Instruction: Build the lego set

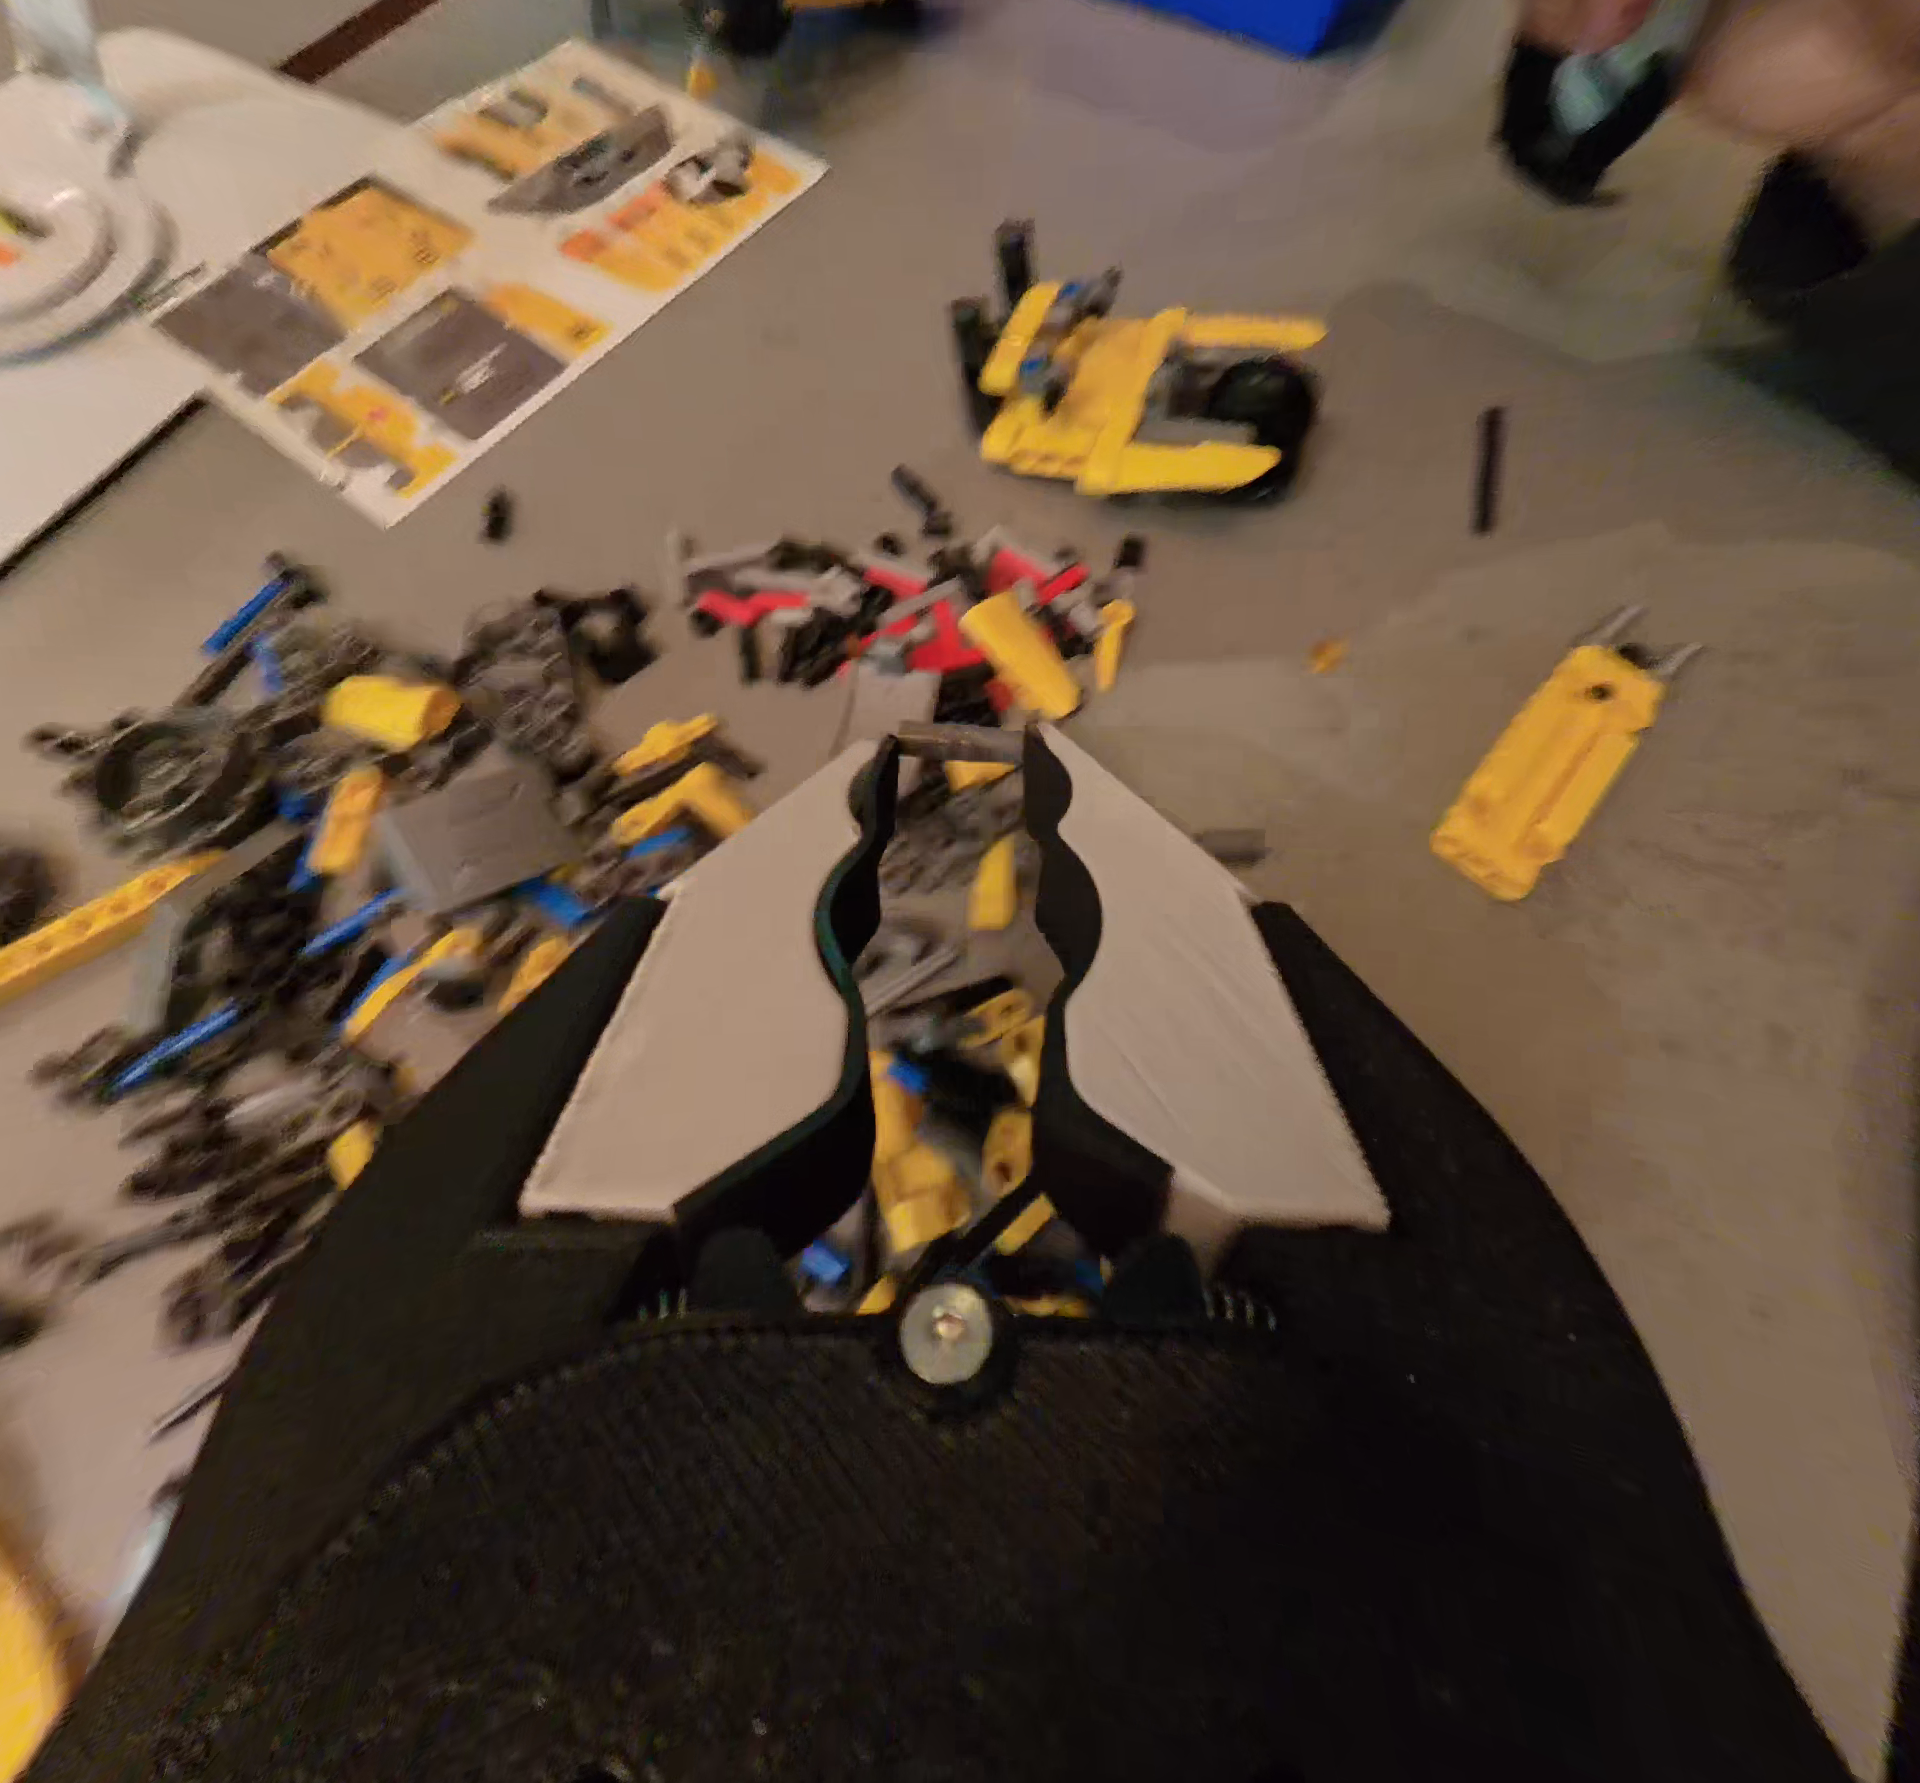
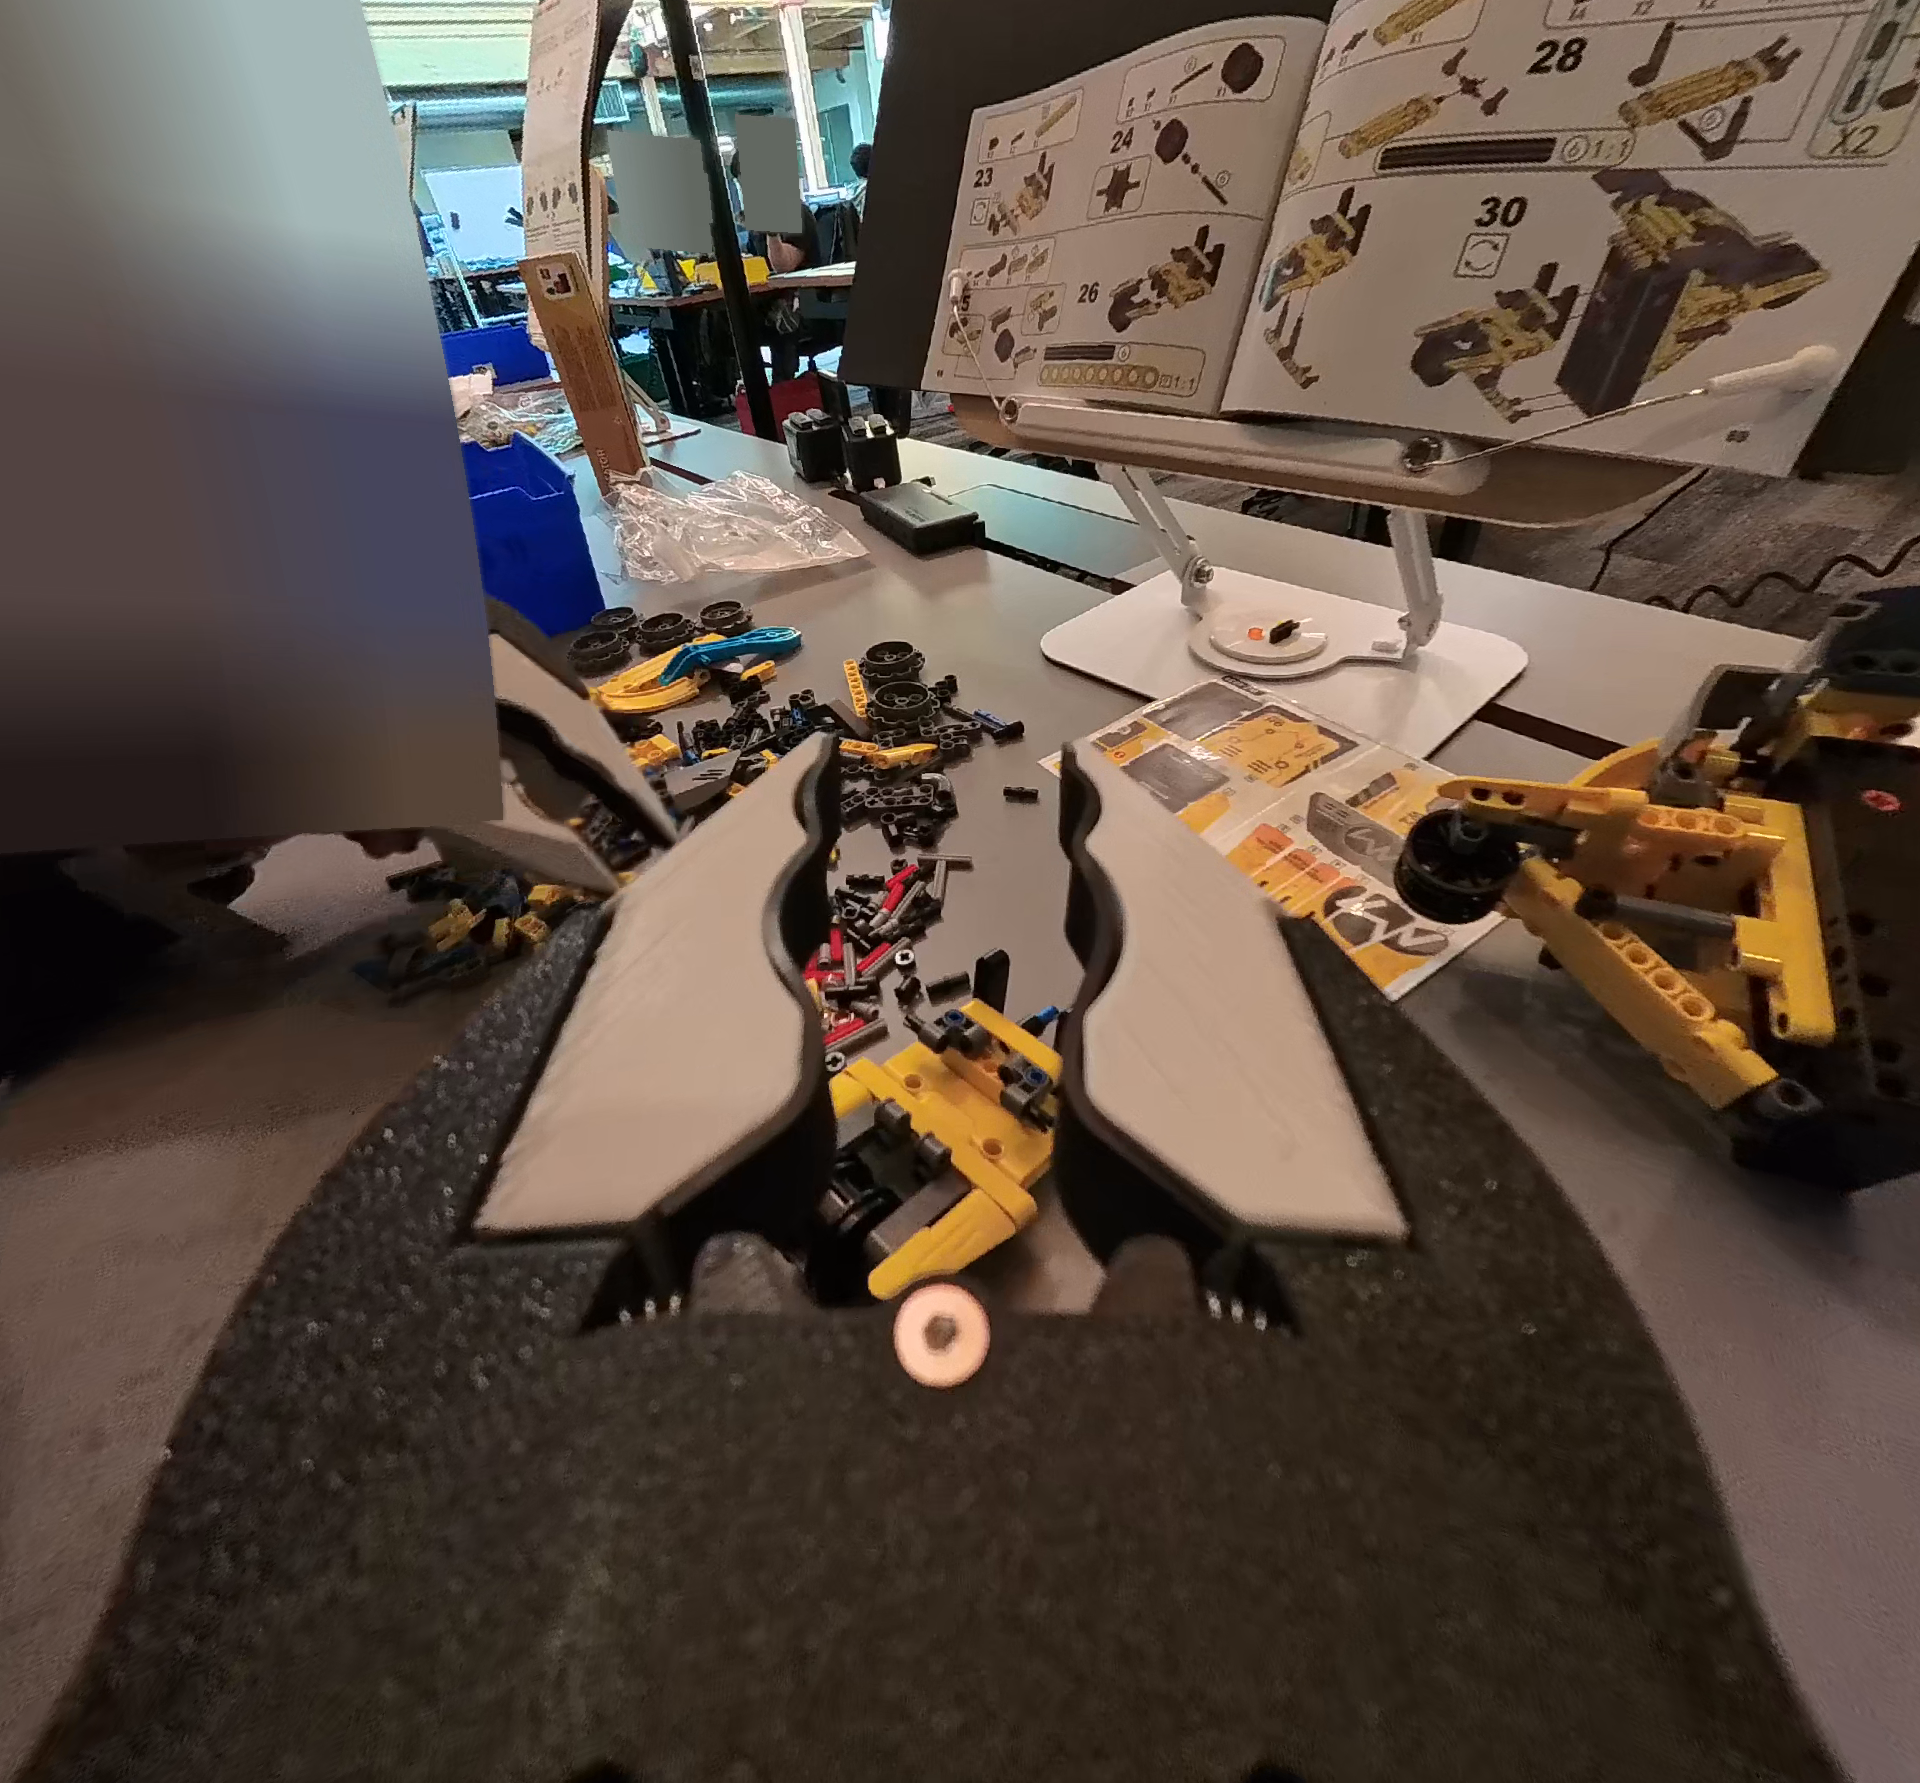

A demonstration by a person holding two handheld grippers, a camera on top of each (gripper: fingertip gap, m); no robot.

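The grey surface [image 2: 1039, 580] carries an open booklet [image 2: 1455, 206] on a white stand [image 2: 1288, 653], a half-built yellow vehicle [image 2: 1683, 912], and a heap of loose bricks [image 1: 436, 860]. The left claw [image 1: 961, 744] pinches a small grey piece [image 1: 956, 741] above the heap. The right claw [image 2: 945, 777] is spread over a small yellow assembly [image 2: 935, 1110].

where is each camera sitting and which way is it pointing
Left wrist view: on the left tongs, looking down over a pile of loose bricks; its tips pinch a small grey piece.
Right wrist view: on the right tongs, open, facing across the table toward the instruction booklet on its stand.
Shared: the sticker sheet and the small yellow assembly.
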